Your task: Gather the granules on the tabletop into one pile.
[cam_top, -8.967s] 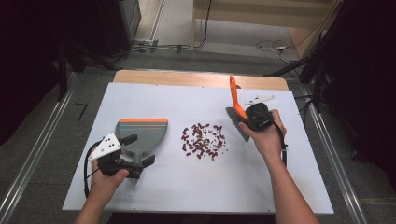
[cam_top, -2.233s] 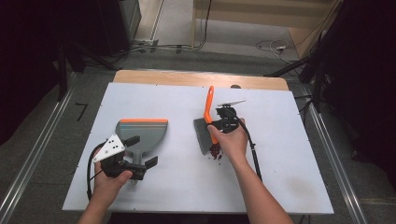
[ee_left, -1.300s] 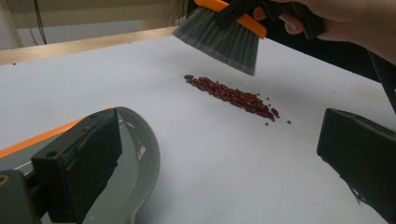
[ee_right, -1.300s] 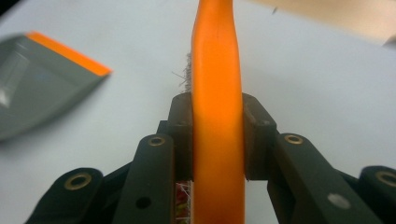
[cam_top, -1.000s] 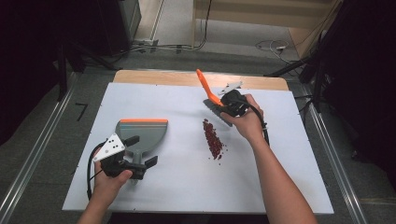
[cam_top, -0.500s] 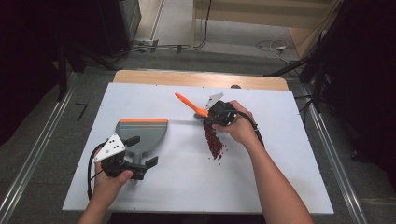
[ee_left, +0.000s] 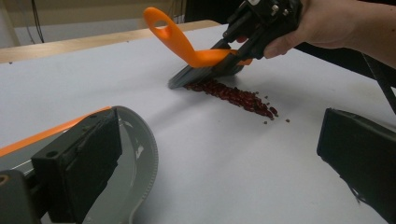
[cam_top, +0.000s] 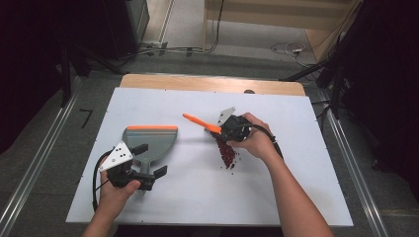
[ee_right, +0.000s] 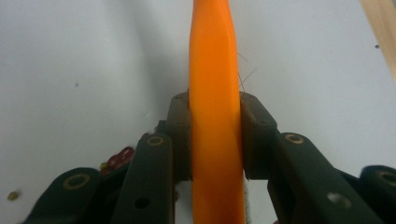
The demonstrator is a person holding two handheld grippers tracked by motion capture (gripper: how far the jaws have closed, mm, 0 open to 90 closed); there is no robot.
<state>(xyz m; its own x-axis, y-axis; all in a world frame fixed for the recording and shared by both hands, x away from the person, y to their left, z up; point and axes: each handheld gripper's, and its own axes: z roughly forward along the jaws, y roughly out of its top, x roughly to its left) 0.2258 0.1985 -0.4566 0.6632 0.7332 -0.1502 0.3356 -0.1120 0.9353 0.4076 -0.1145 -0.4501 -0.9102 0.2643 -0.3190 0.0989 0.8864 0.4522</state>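
In the high view, the white rectangular worktop (cam_top: 296,197) carries a grey plastic dustpan with an orange front lip (cam_top: 150,140) at about 9 o'clock from the table's middle, with the left gripper (cam_top: 143,173) at its handle at 6 o'clock from the pan, pinching the handle. Just right of the middle, the right gripper (cam_top: 225,133) pinches a small brush with an orange looped handle (cam_top: 200,123), whose handle points toward 10 o'clock. A narrow line of dark red beans (cam_top: 226,153) runs from the brush toward 5 o'clock, well apart from the dustpan. In the left gripper view, the grey pan wall with its toothed rim (ee_left: 140,154) lies at 7 o'clock, one black jaw over it and the other at 4 o'clock. Toward 12 o'clock the brush (ee_left: 187,46) rests with its dark bristles on the worktop (ee_left: 224,154) at the far end of the bean line (ee_left: 233,95), and the right gripper (ee_left: 243,35) closes on it. In the right gripper view, the orange handle (ee_right: 212,93) runs straight up between the jaws, whose pads press on it from both sides; a few beans (ee_right: 119,158) lie at 8 o'clock on the worktop (ee_right: 70,70).
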